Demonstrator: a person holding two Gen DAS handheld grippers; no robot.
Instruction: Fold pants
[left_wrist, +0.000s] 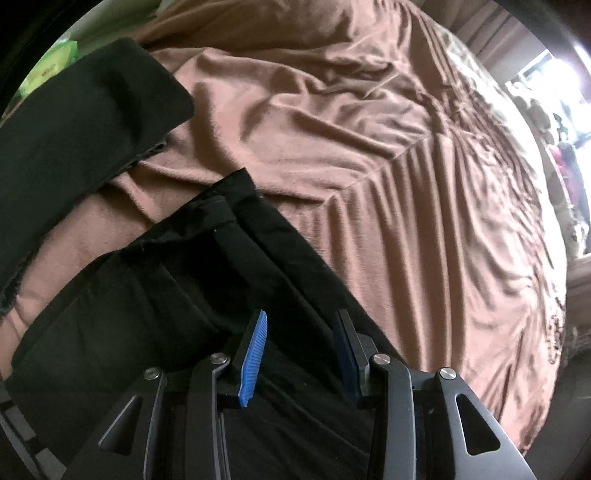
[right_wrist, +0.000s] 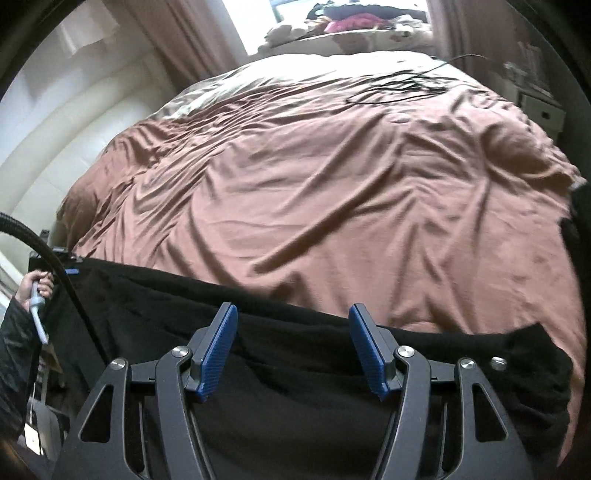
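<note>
Black pants (left_wrist: 155, 295), rumpled, lying flat along the brown bedspread's near edge

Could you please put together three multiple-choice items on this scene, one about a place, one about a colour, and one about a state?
1. Where do the black pants lie?
A. On the near part of the brown bedspread
B. On a wooden floor
C. Over a chair back

2. What colour are the ribbed pads on the gripper fingers?
A. Red
B. Blue
C. Yellow

3. How does the right gripper stand?
A. Shut on a sock
B. Jaws apart with no cloth pinched
C. Shut on a cable

Answers:
1 A, the dark cloth spreads over the bedspread's near edge in the right wrist view.
2 B, the pads are blue in both views, as on the left gripper.
3 B, a clear gap shows between the fingers, with the pants only behind them.
</note>
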